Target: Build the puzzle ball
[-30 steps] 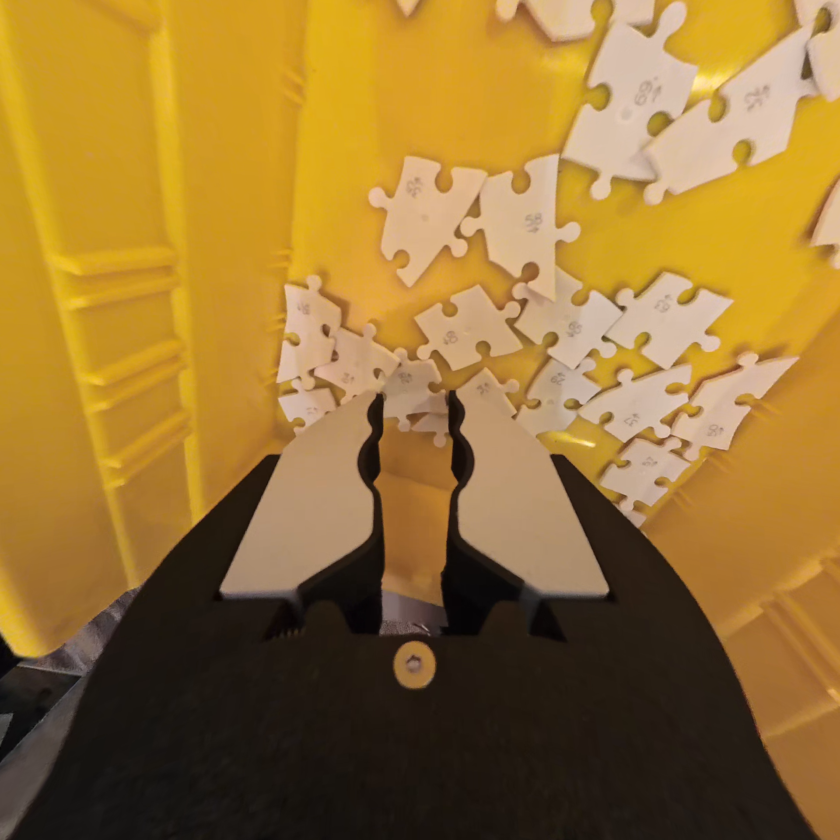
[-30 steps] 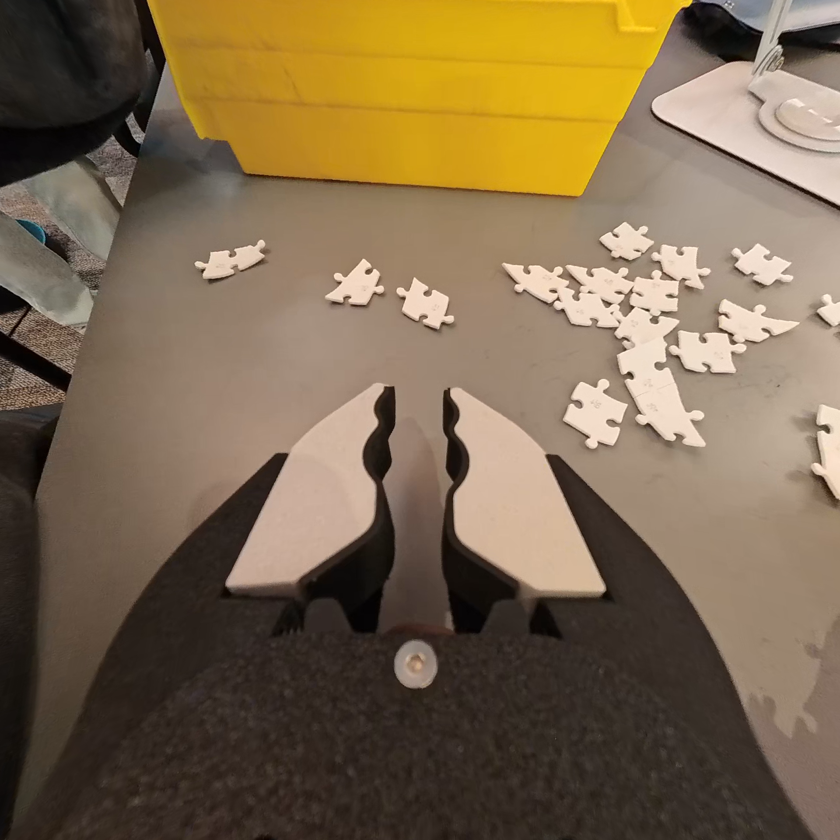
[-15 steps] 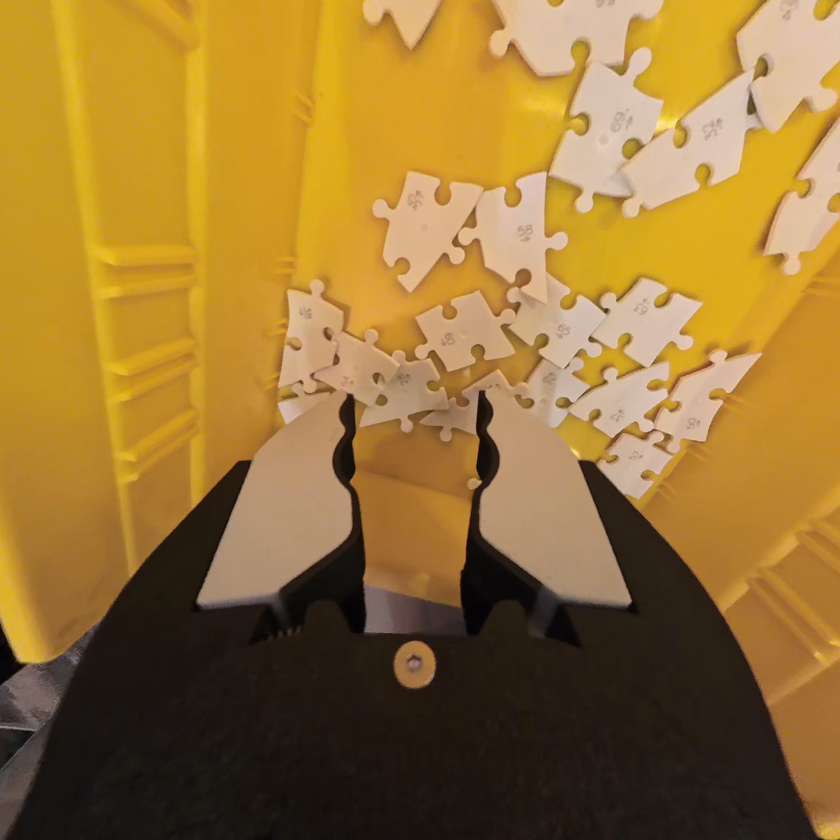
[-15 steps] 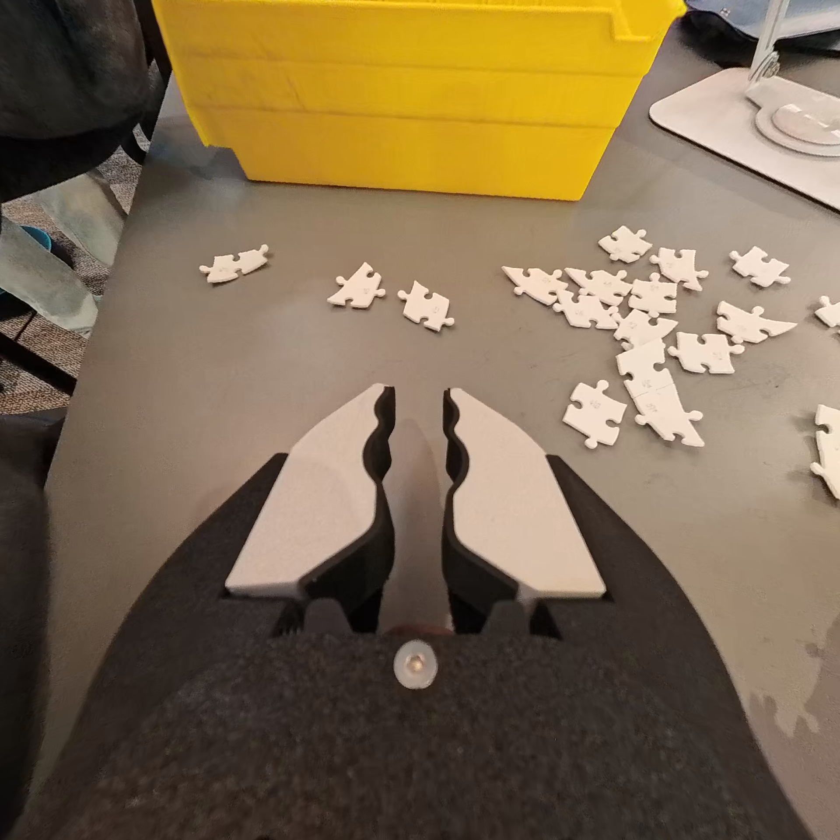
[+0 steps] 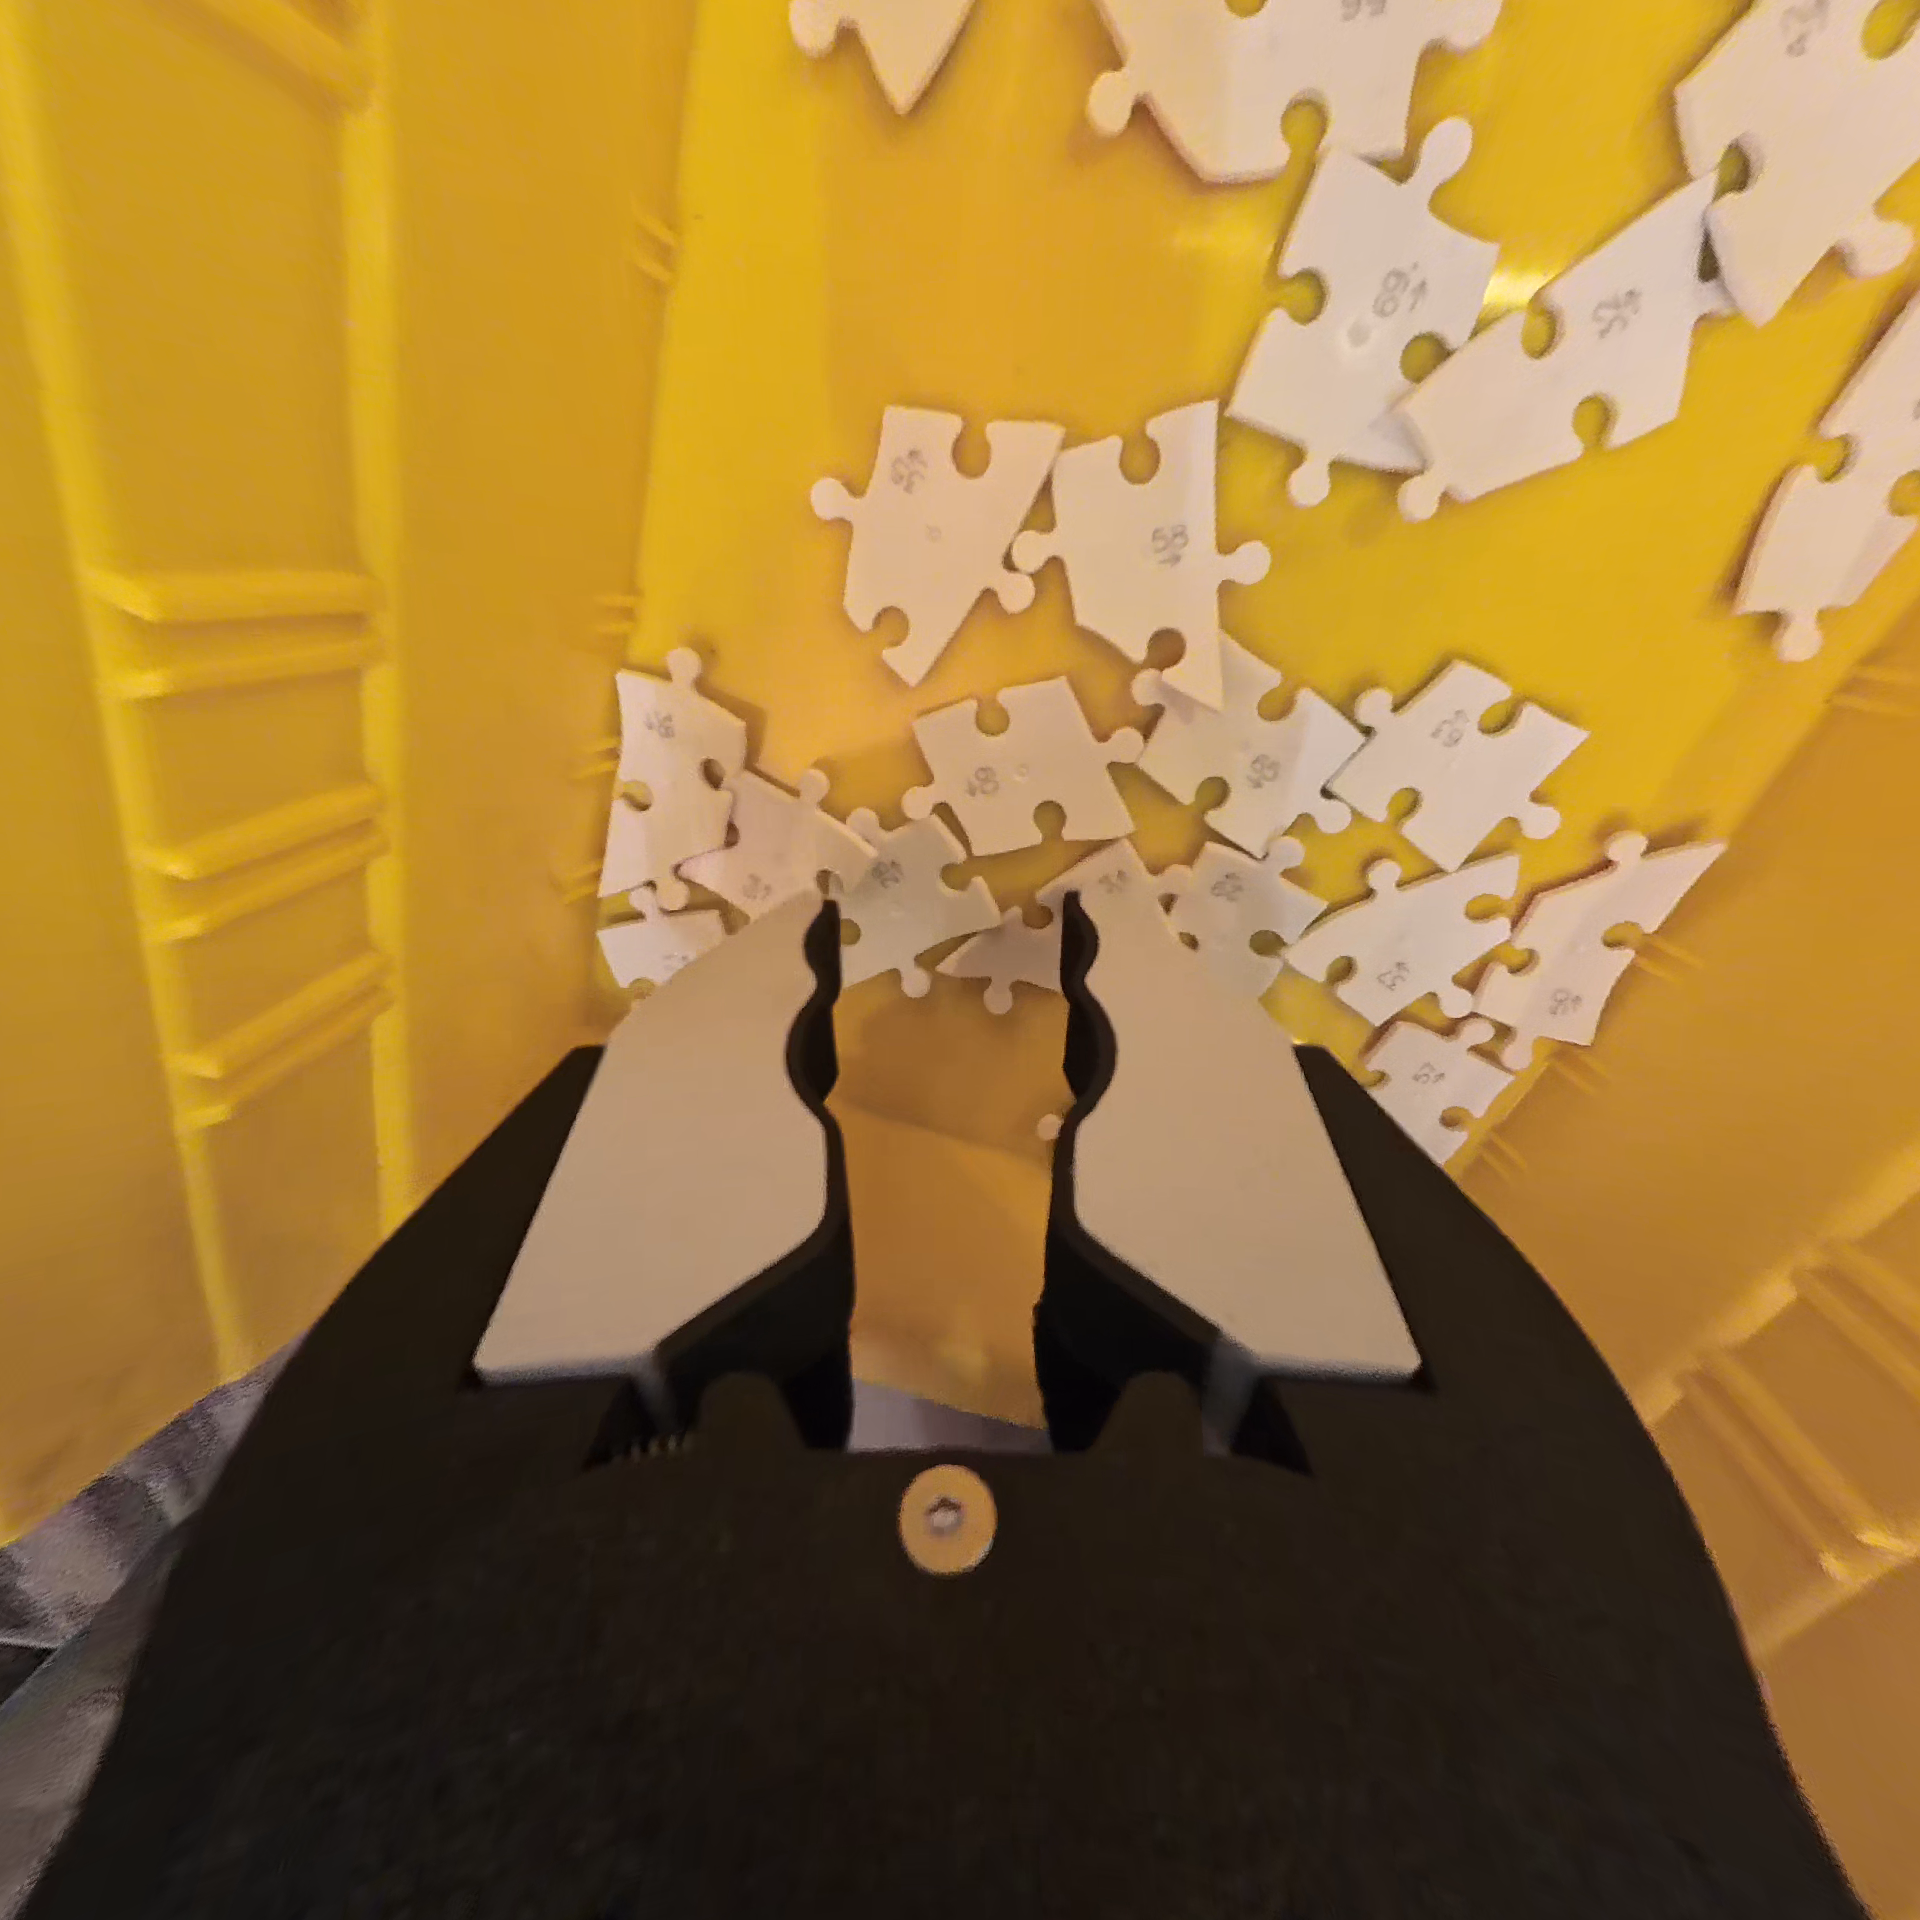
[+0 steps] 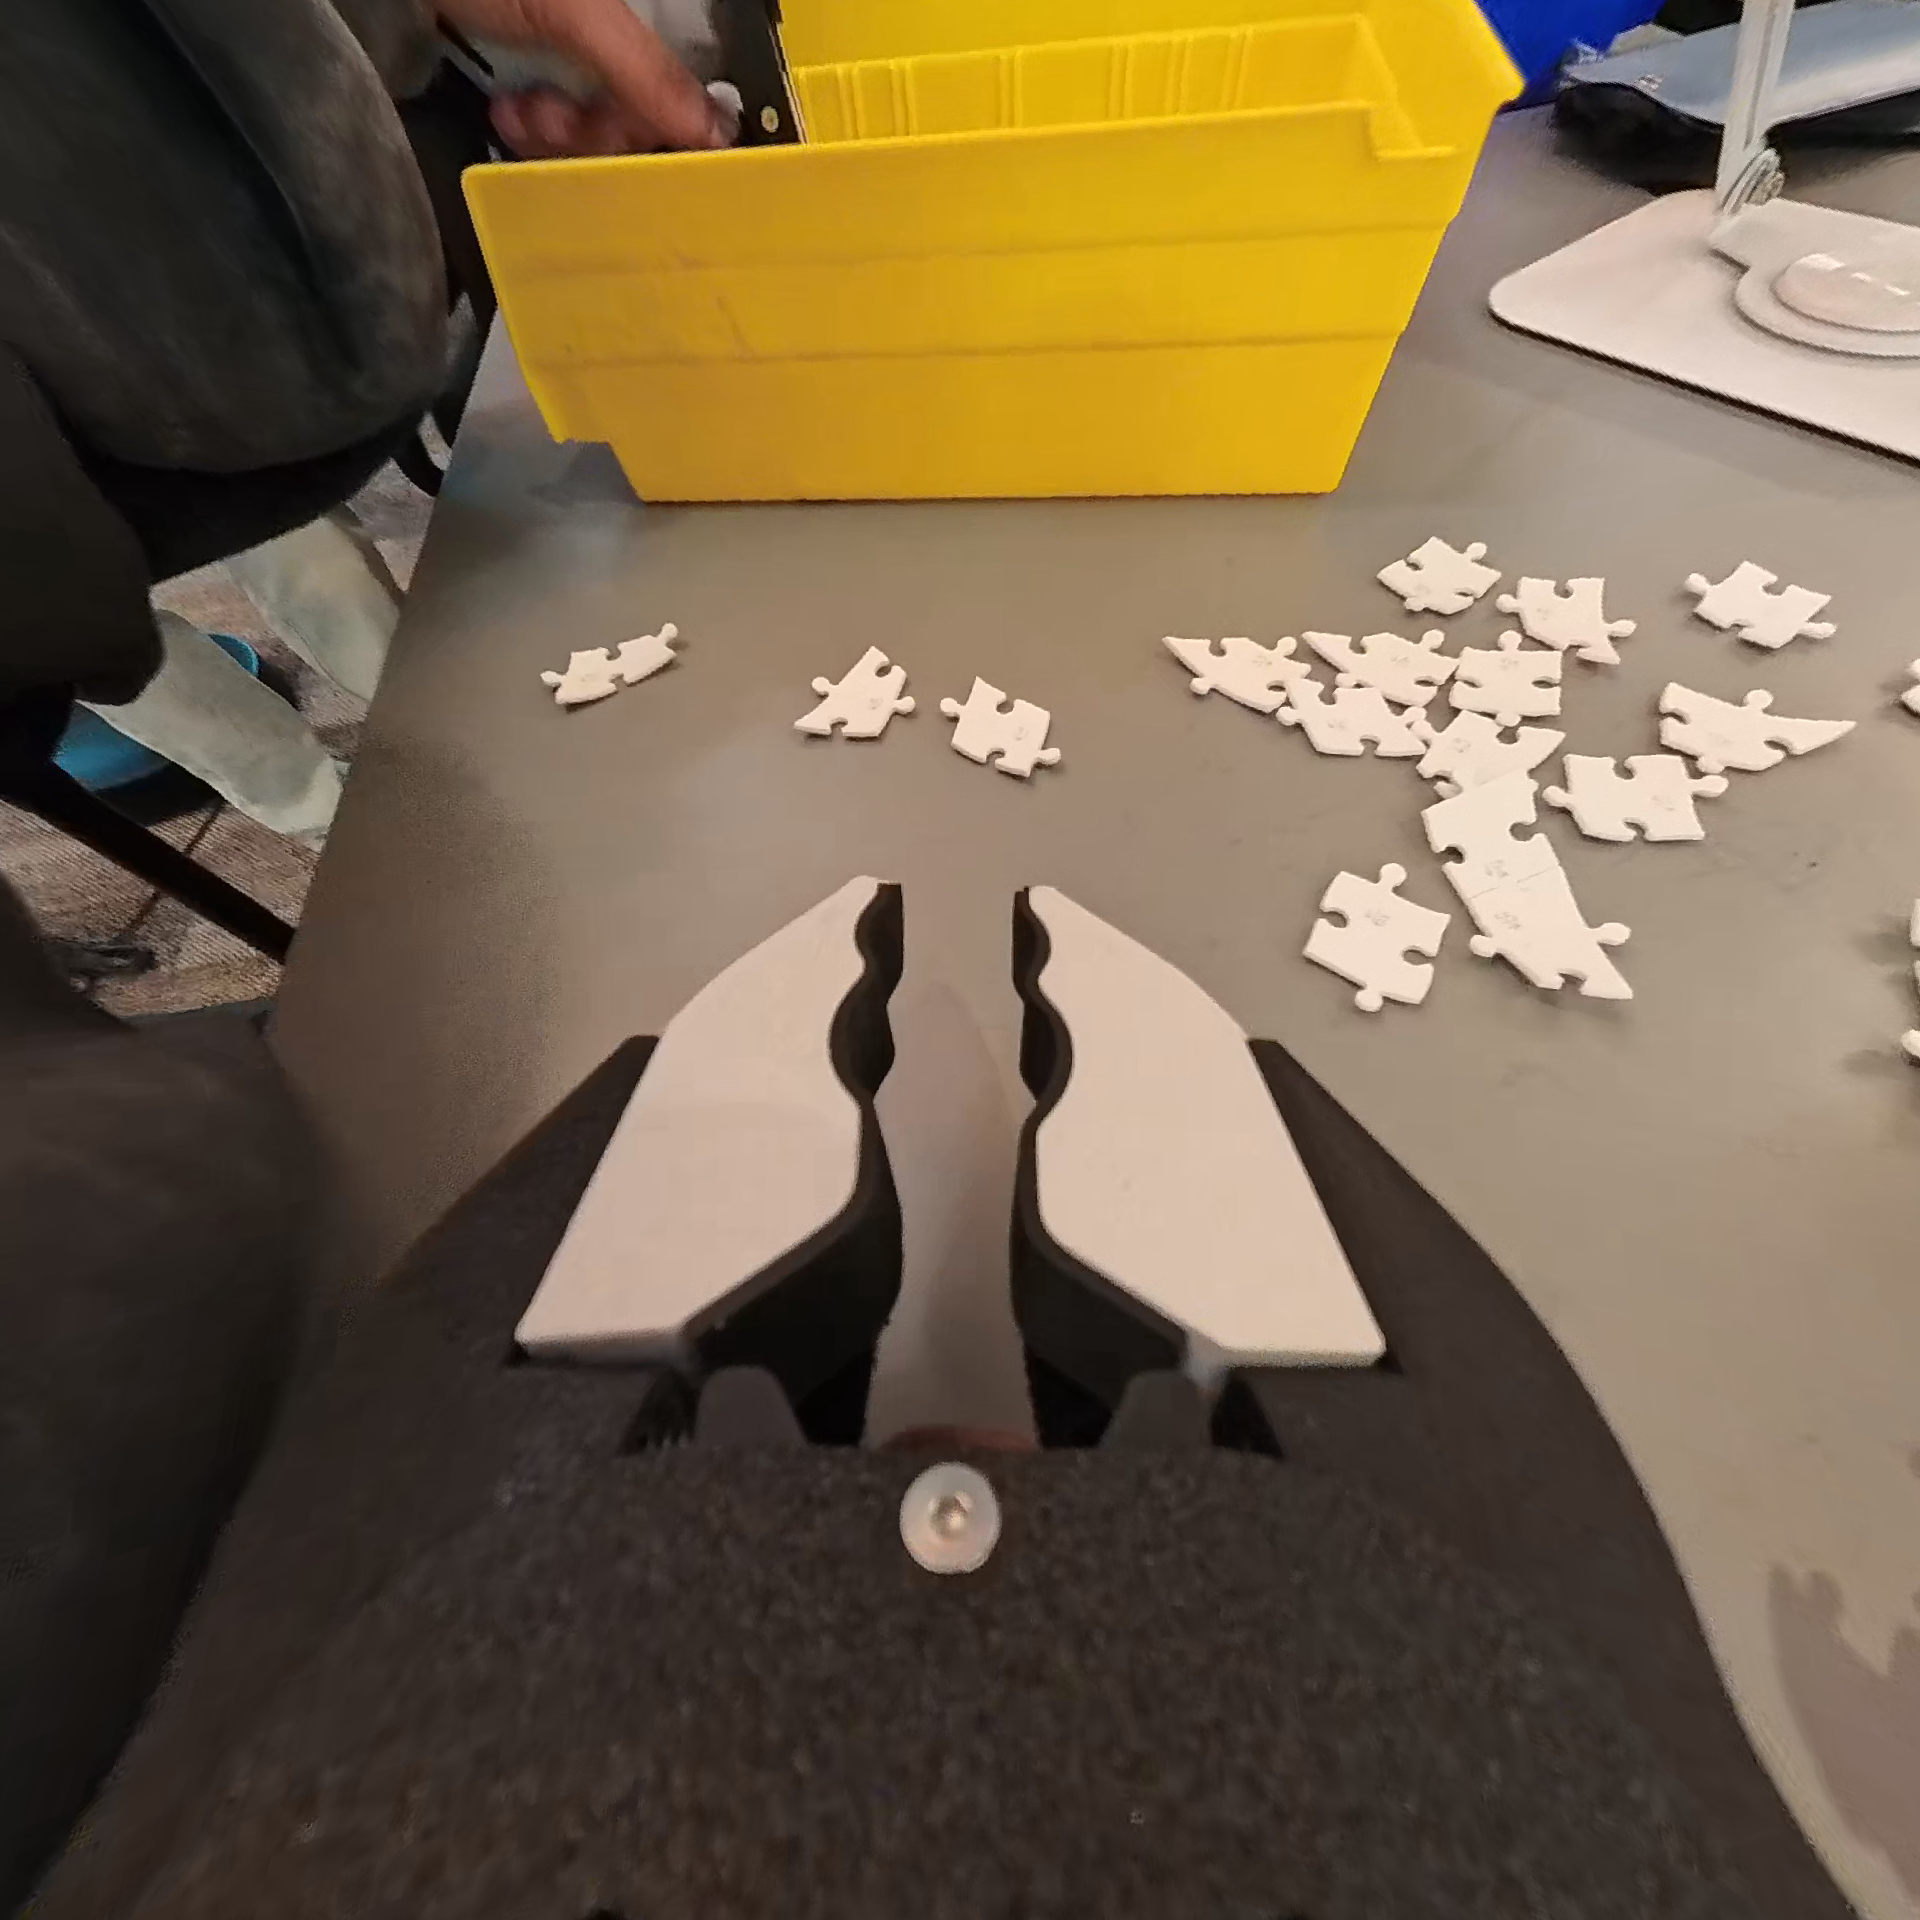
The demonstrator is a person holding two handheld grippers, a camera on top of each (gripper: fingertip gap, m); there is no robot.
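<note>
While both grippers' fingers [image 5: 727, 1091] gape empty, white puzzle pieces [image 5: 1023, 774] crowd the yellow bin [image 5: 312, 520].

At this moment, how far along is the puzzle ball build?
Barely started. Done: on the grey table, only a few white pieces look joined, such as one pair; no ball shape is visible. In hand: nothing; the left hand-held gripper is open over loose pieces inside the yellow bin, while the right hand-held gripper hovers open and empty. Left: nearly all the assembly.
</note>
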